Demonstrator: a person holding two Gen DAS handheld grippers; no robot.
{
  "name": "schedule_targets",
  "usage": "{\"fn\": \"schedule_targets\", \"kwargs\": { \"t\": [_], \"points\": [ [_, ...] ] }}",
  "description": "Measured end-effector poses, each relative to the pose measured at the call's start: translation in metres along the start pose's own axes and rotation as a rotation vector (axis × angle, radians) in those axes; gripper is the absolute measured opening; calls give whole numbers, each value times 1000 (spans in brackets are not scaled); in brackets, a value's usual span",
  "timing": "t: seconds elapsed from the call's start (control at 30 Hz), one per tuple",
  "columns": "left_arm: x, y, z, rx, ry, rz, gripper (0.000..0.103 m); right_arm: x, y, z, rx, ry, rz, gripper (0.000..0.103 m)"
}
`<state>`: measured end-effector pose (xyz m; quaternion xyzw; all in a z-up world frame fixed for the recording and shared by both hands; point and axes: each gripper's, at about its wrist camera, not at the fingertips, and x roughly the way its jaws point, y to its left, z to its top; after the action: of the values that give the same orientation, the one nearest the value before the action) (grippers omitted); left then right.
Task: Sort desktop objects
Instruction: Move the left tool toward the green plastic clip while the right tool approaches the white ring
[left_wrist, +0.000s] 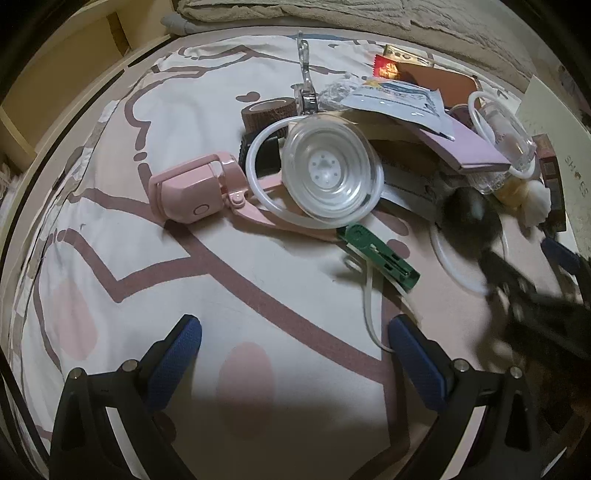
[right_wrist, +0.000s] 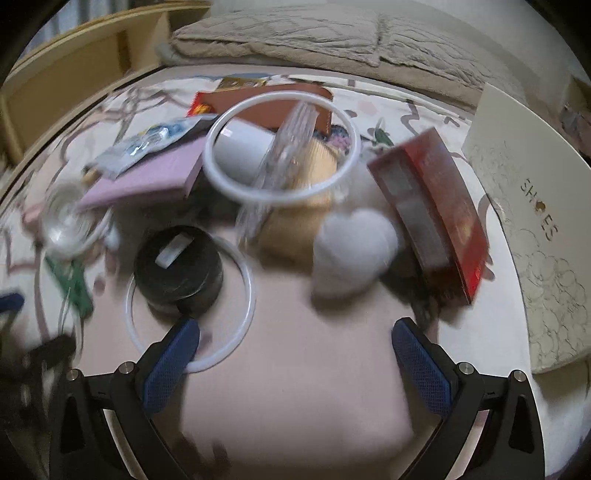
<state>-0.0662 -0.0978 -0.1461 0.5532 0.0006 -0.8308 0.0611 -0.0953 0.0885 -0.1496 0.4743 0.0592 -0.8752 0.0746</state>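
Note:
A heap of small objects lies on a patterned sheet. In the left wrist view a pink device, a clear round lid, a brown tape roll and a green clip lie ahead of my left gripper, which is open and empty. In the right wrist view a black round tin sits inside a white ring, beside a white puff, a clear jar and a red box. My right gripper stands open just short of them, blurred.
A cream shoe box stands at the right edge. A pink notebook and a foil packet lie in the heap. A beige quilt is bunched at the back, wooden shelving at the left.

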Motion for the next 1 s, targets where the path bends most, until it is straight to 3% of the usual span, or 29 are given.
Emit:
{"fn": "schedule_targets", "kwargs": {
  "t": [0.53,0.77,0.87,1.0],
  "points": [
    [-7,-34,-11,142,14,-96,102,-50,-45,-67,-141,12,69,103],
    [-13,-46,-15,188,29,-152,102,-67,-66,-90,-151,-8,44,103],
    [-17,-58,-19,246,35,-181,102,-73,-78,-96,-83,-33,17,103],
    [-23,-75,-27,319,38,-207,102,-76,-80,-98,-90,-42,-20,103]
  ]
}}
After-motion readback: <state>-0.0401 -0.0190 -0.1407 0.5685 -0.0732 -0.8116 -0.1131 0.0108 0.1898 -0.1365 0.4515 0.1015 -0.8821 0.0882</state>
